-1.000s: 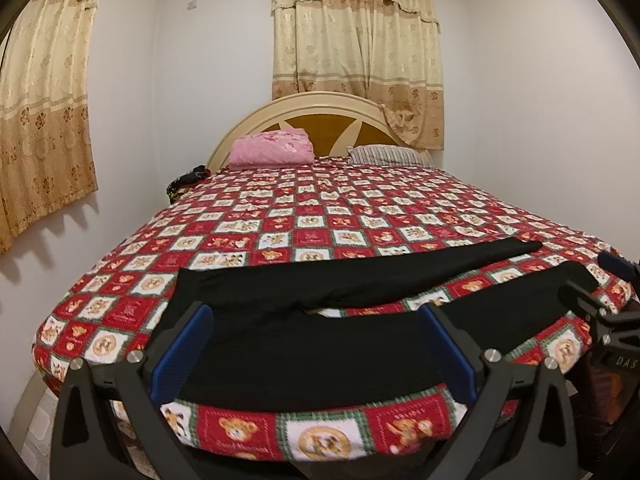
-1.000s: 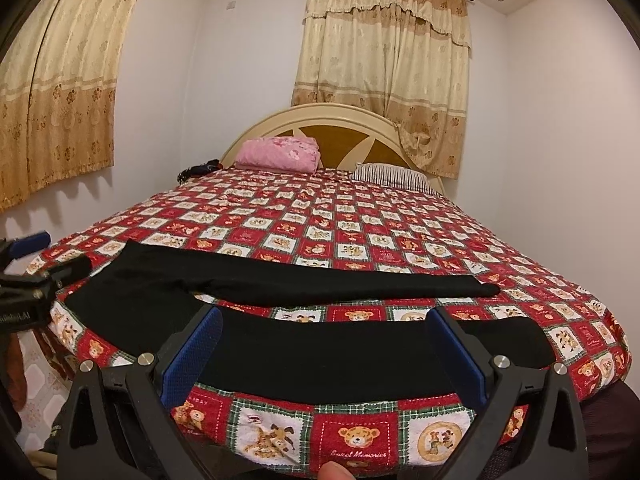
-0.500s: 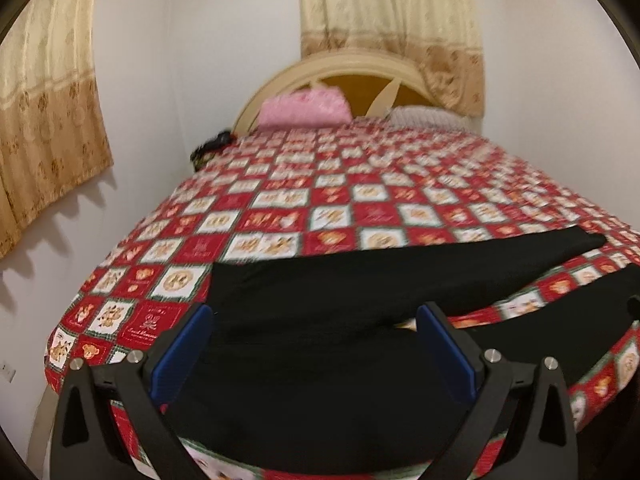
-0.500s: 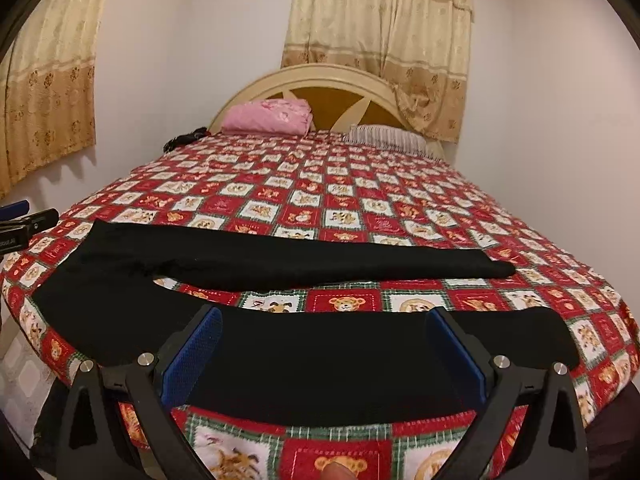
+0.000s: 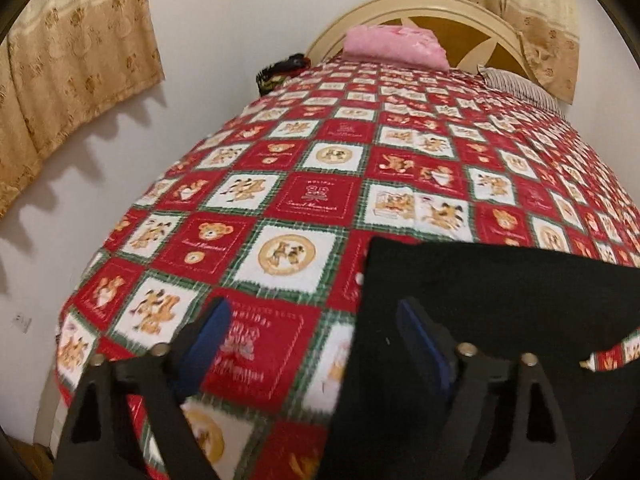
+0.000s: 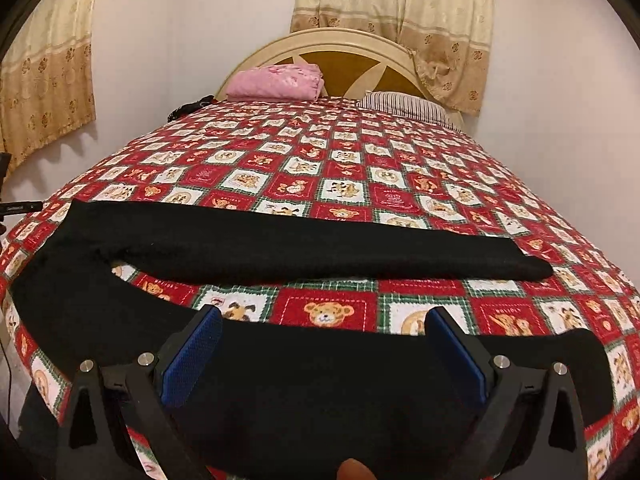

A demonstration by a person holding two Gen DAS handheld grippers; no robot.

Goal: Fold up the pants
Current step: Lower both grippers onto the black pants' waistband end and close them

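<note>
Black pants (image 6: 320, 248) lie spread across the foot of the bed, waist at the left and both legs running right. In the right wrist view my right gripper (image 6: 325, 330) hangs open over the upper edge of the near leg (image 6: 320, 384), with cloth below both blue pads. In the left wrist view the pants (image 5: 500, 292) fill the lower right. My left gripper (image 5: 314, 322) straddles their waist edge: the right finger (image 5: 420, 340) is over the black cloth, the left finger (image 5: 210, 332) over the bedspread. Its jaws are closing, and the pads are not pressing on the cloth.
The patchwork bedspread (image 6: 340, 160) covers the whole bed. A pink folded blanket (image 6: 276, 82) and a striped pillow (image 6: 404, 106) lie by the headboard (image 6: 340, 52). A wall (image 5: 80, 168) runs close along the bed's left side. A fingertip (image 6: 352, 474) shows at the bottom edge.
The left gripper swung left and down to the waist end of the pants, and its fingers came closer together. The right gripper dropped nearer to the near leg, still wide.
</note>
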